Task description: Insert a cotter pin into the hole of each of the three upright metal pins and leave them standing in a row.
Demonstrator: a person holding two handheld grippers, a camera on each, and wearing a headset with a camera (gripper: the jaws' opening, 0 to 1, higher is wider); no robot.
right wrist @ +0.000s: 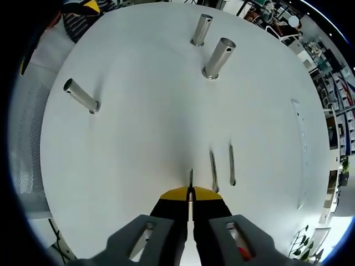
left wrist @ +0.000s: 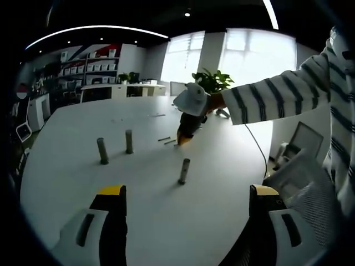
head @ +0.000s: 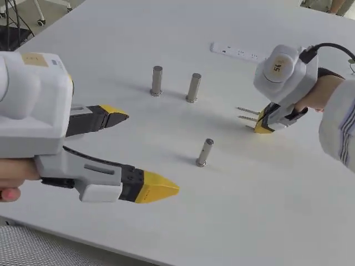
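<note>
The left gripper (head: 141, 152) is hovering over the table (head: 249, 221) at the left of the head view, with its jaws standing wide apart and gripping nothing. In the left gripper view they are rising from the bottom edge with bare table between them. Two metal pins (head: 193, 87) are standing upright side by side just above the centre of the head view. A third metal pin (head: 205, 152) is standing alone below them, near the middle of the frame and well apart from the pair. At the right of the frame, the right gripper (head: 262, 128) is pointing down with its tips at the tabletop, and a hand in a striped sleeve (head: 341, 122) is holding it. In the right gripper view its jaws are pressing together on a thin cotter pin (right wrist: 191, 180), which is sticking out past the tips. Two loose cotter pins (right wrist: 222, 166) are lying flat and roughly parallel, just right of those tips. A power strip (head: 236, 52) is lying near the top of the head view.
</note>
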